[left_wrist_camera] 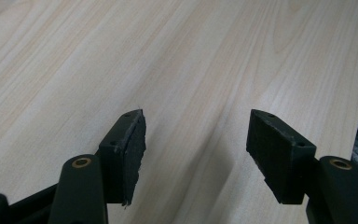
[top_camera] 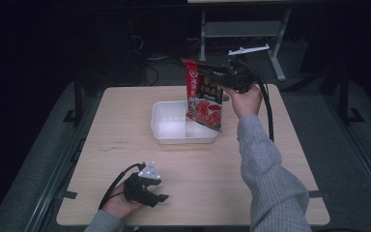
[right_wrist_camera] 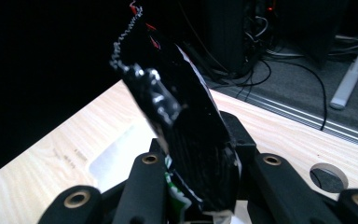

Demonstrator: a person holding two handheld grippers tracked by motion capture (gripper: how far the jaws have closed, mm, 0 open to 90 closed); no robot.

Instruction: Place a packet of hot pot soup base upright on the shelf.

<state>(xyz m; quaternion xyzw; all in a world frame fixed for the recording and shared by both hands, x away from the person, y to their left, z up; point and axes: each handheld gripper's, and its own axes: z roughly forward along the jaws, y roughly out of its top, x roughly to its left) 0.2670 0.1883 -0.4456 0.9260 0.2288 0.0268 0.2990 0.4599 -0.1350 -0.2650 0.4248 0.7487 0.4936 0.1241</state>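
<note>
Nearest, the left gripper (top_camera: 160, 197) rests gaping on the bare table (top_camera: 270, 174); the right gripper (top_camera: 211, 76) clamps a red packet (top_camera: 204, 96) above the white tub (top_camera: 169, 125).

My tongs (right_wrist_camera: 200, 186): the two black jaws rise from the bottom and are closed on a packet.
Packet (right_wrist_camera: 191, 135): I hold it by one end; it stands up, tilted to the left. The side toward me looks dark and shiny, and the far edge is serrated, with some red at the top. Green and white print shows near my jaws.
Table (right_wrist_camera: 279, 130): light wood, under the packet.
Tub (right_wrist_camera: 116, 161): white, on the table behind my left jaw.
Hole (right_wrist_camera: 328, 177): round, in the table at the right.
Floor (right_wrist_camera: 307, 79): dark, with cables (right_wrist_camera: 279, 70) and a white leg (right_wrist_camera: 354, 70).
</note>
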